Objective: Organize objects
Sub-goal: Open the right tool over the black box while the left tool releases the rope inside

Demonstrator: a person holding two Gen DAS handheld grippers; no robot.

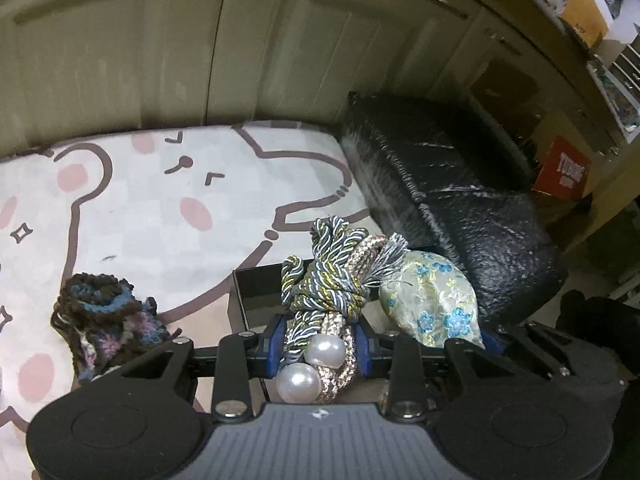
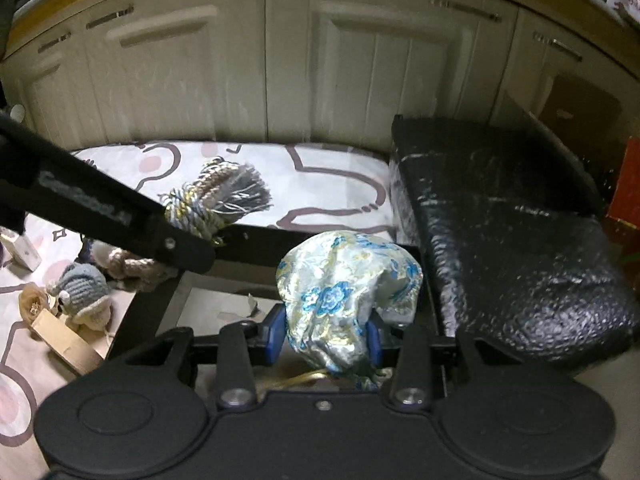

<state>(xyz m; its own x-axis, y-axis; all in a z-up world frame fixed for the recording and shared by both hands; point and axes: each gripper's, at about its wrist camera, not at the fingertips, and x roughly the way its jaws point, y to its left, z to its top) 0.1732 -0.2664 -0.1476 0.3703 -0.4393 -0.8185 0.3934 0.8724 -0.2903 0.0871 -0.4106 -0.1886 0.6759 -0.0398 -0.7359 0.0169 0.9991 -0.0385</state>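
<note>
My left gripper (image 1: 320, 338) is shut on a bundle of twisted grey, gold and beige cord (image 1: 328, 280) with a tassel and two large pearls (image 1: 298, 382). The same cord bundle (image 2: 218, 200) shows at the tip of the left gripper's body in the right wrist view. My right gripper (image 2: 326, 340) is shut on a pale brocade pouch (image 2: 344, 292) with blue flowers. That pouch (image 1: 432, 304) hangs just right of the cord. Both are held over an open black box (image 2: 152, 312), whose rim (image 1: 240, 296) sits below the cord.
A printed bear mat (image 1: 160, 208) covers the floor. A knitted dark yarn piece (image 1: 104, 320) lies left. A grey knitted toy (image 2: 80, 286), beige rope and a wooden piece (image 2: 64, 340) lie left of the box. A black textured lid (image 2: 512, 248) lies right. Cream cabinets stand behind.
</note>
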